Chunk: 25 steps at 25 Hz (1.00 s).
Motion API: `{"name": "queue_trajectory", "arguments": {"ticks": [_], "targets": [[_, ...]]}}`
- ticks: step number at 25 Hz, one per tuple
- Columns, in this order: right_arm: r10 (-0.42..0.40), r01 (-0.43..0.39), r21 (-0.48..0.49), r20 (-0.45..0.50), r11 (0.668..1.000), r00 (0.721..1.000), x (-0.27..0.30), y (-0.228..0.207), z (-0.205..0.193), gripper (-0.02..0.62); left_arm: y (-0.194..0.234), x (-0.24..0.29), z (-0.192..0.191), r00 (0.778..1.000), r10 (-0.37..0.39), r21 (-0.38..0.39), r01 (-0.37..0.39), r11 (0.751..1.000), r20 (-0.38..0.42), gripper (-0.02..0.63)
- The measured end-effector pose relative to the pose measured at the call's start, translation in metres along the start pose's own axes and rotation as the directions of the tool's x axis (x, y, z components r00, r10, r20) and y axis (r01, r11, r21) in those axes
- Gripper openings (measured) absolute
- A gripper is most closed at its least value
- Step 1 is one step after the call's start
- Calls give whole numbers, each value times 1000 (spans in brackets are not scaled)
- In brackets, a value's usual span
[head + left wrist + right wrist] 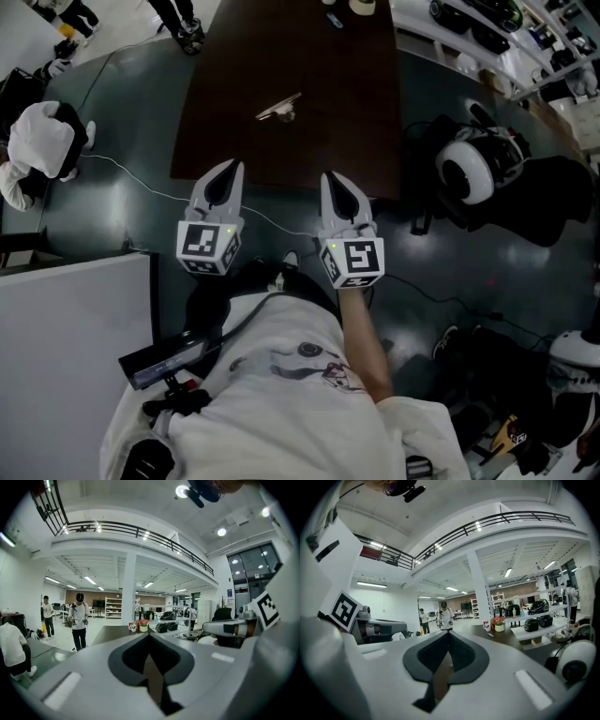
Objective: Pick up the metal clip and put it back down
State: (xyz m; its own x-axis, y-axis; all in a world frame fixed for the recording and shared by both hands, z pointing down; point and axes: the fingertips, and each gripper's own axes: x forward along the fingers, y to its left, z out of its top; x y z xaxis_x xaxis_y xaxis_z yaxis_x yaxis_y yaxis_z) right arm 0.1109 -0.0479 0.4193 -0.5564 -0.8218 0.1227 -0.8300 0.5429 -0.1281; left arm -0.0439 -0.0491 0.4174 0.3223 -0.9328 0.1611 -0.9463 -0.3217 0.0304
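My fingers are pressed together on nothing in both the left gripper (232, 169) and the right gripper (331, 178). They sit side by side at mid-frame, just short of the near edge of the table (309, 56); I judge this a ready stance, the reach not yet begun. The clip (279, 108) lies untouched on the table, upper middle, well ahead of both tips.

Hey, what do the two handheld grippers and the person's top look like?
The left gripper and right gripper have white pointed shells with dark grey lining. Each carries a white cube with black square markers and a small green light. The person wears a white printed short-sleeved shirt.
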Motion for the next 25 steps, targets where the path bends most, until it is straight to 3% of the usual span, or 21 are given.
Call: {"name": "queue_trajectory", "arguments": {"ticks": [7,17,25], "targets": [[0,1,22,-23,1000,1000,19,-5,-5,2,18,15,-5,1000,8,-20,-8,1000,-30,-2],[-63,64,6,-57,998,996,76,-33,-1,2,50,82,3,998,-59,-53,59,997,-10,-2],[-91,94,26,-105,995,990,129,-44,-5,2,86,120,0,995,-94,-88,91,992,-39,-2]]}}
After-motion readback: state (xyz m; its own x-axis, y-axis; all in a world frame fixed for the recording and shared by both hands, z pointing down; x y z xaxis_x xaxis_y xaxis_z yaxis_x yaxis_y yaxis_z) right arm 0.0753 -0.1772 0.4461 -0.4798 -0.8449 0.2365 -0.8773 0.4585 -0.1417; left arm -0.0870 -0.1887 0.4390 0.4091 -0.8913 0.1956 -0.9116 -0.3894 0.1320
